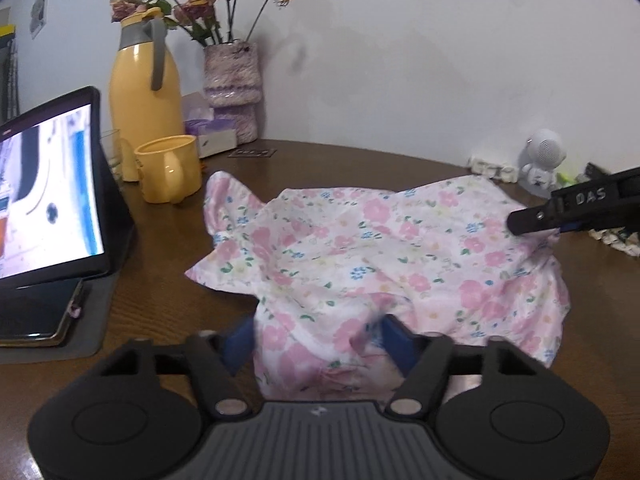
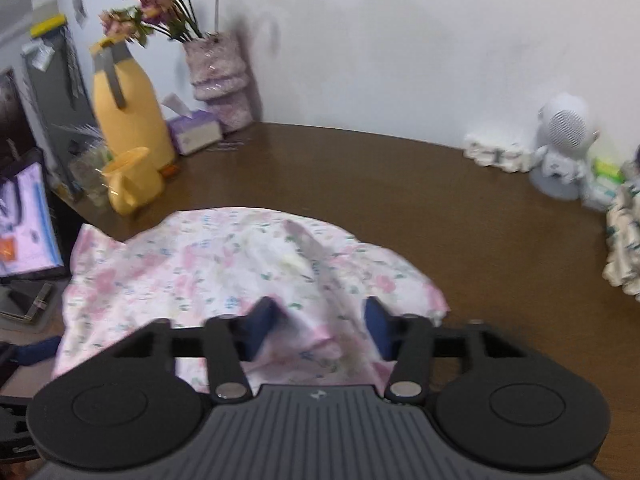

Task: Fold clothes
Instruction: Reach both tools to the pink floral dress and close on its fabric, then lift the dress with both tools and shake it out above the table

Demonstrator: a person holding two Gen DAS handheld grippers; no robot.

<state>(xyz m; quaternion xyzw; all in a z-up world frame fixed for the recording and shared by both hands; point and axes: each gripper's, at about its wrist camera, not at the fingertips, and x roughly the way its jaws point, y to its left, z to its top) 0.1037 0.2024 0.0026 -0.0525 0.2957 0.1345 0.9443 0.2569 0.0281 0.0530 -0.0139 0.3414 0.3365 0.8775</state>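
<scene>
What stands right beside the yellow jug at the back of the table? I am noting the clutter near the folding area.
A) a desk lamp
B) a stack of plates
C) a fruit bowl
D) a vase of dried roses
D: the pinkish vase of dried roses stands next to the yellow jug against the wall, behind the floral garment on the table.
</scene>
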